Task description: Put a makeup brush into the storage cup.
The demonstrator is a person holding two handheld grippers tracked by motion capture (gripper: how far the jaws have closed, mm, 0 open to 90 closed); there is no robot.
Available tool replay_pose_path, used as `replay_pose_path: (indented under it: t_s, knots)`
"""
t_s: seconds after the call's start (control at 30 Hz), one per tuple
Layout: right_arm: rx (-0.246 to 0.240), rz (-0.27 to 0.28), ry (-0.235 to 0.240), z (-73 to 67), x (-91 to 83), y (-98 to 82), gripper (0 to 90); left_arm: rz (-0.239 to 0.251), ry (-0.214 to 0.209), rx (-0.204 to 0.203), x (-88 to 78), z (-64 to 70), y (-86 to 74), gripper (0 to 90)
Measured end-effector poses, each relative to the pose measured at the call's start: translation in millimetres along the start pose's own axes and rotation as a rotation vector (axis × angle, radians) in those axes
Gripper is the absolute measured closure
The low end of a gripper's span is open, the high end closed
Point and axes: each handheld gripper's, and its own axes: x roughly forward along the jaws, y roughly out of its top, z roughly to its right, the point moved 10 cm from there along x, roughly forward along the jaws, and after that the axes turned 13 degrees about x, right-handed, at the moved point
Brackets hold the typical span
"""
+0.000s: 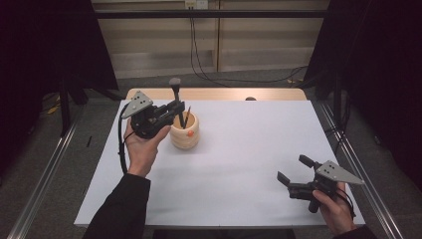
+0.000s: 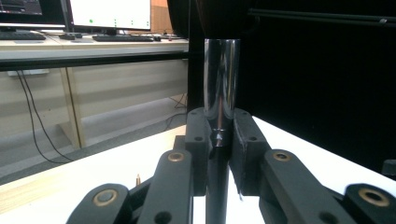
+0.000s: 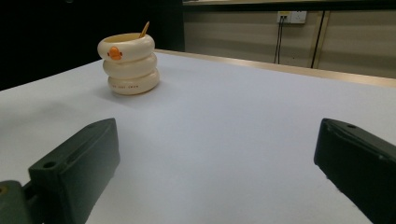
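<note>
Left tool (image 1: 175, 107) clamps a brush (image 1: 175, 89) above the holder (image 1: 184, 133); right tool (image 1: 294, 169) gapes, empty.

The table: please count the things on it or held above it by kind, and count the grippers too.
Makeup brush, held in the left gripper: 1
Cream ringed holder: 1
Thin stick standing in the holder: 1
Grippers, left one and right gripper: 2
Total: 5
</note>
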Motion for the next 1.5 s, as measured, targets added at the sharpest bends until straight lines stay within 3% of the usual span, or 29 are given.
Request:
replay_pose_path:
  t_s: [0.2,0.43,0.73,1.0,1.13,1.23,1.5]
  knots:
    - [-0.008,-0.009,0.026,-4.8,0.0,-1.5,0.5,0.0,0.02,-0.012,7.9,-8.4,-1.0,78.9]
    - [-0.018,-0.012,0.04,-6.8,1.0,-1.9,0.3,-0.03,0.069,-0.017,21.7,-21.9,-13.9,78.9]
    - [-0.017,-0.019,0.05,-6.9,0.1,-2.5,0.3,-0.017,0.063,-0.044,29.0,-25.3,-23.5,78.9]
    - [-0.013,-0.023,0.062,-9.5,0.3,-3.0,0.3,-0.05,0.085,-0.044,35.4,-30.8,-43.8,78.9]
    - [-0.009,-0.018,0.063,-10.1,-0.2,-2.2,0.3,-0.051,0.097,-0.066,38.3,-35.0,-55.0,78.9]
    - [-0.017,-0.017,0.065,-10.3,0.0,-2.2,0.4,-0.061,0.09,-0.045,40.5,-34.2,-59.4,78.9]
    - [-0.02,-0.013,0.072,-10.8,-1.0,-1.3,0.8,-0.073,0.089,-0.051,44.7,-33.6,-69.6,78.9]
